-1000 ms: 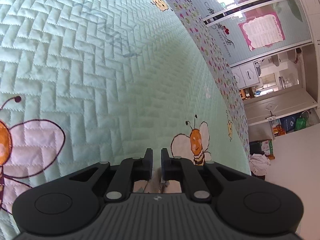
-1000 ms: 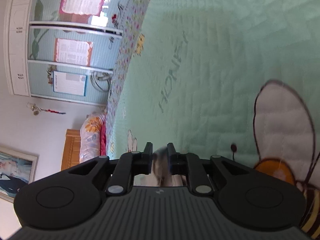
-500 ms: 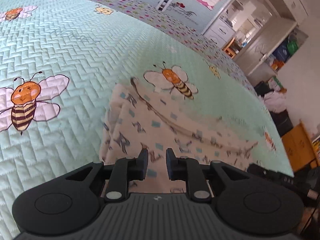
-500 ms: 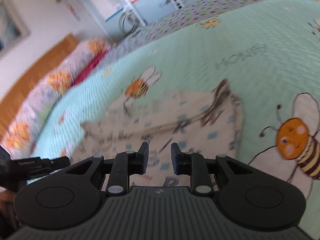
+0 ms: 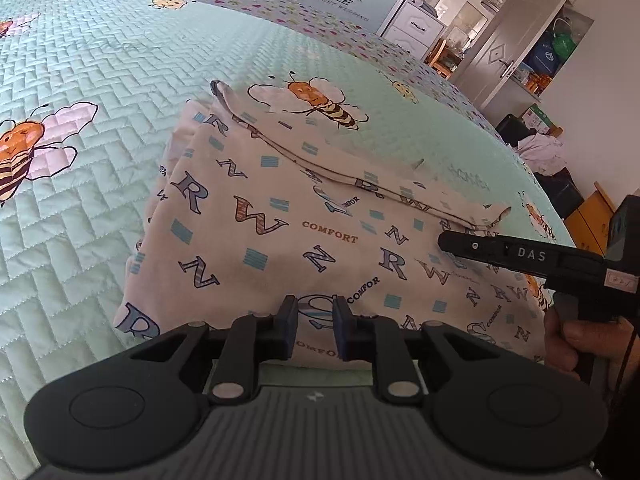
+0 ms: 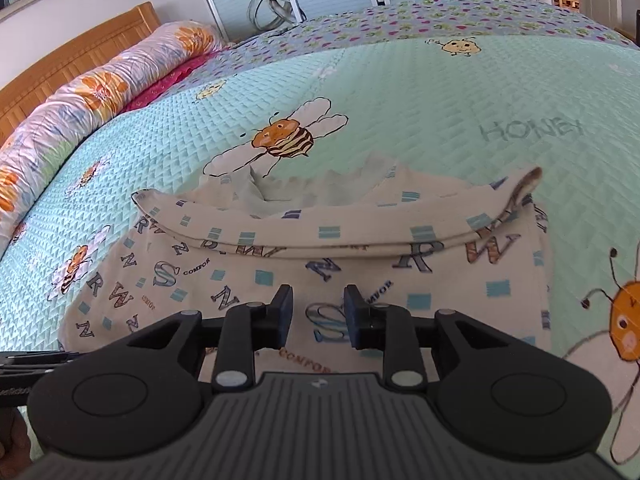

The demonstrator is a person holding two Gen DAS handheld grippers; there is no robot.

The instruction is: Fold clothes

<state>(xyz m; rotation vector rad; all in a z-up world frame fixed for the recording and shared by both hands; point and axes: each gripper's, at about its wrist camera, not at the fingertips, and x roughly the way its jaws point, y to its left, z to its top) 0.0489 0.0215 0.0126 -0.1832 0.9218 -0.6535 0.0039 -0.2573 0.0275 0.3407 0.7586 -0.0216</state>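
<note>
A bed (image 5: 100, 56) under a mint quilted bedspread (image 6: 400, 92) printed with bees fills both views. Only the right wrist view shows its wooden headboard (image 6: 76, 52) and the floral pillow (image 6: 100, 84) along it; only the left wrist view shows the open doorway (image 5: 516, 60) beyond the bed's far corner. The garment (image 5: 280, 224), cream with printed letters, lies folded on the bedspread near the bed's near edge, its doubled hem on the side away from the cameras. The left gripper (image 5: 316, 324) hovers over the garment's near edge, jaws parted, nothing between them. The right gripper (image 6: 318, 316) is likewise released, its jaws opening over the cloth. The left wrist view alone shows the hand (image 5: 576, 340) carrying the right gripper (image 5: 520, 256) beside the garment.
</note>
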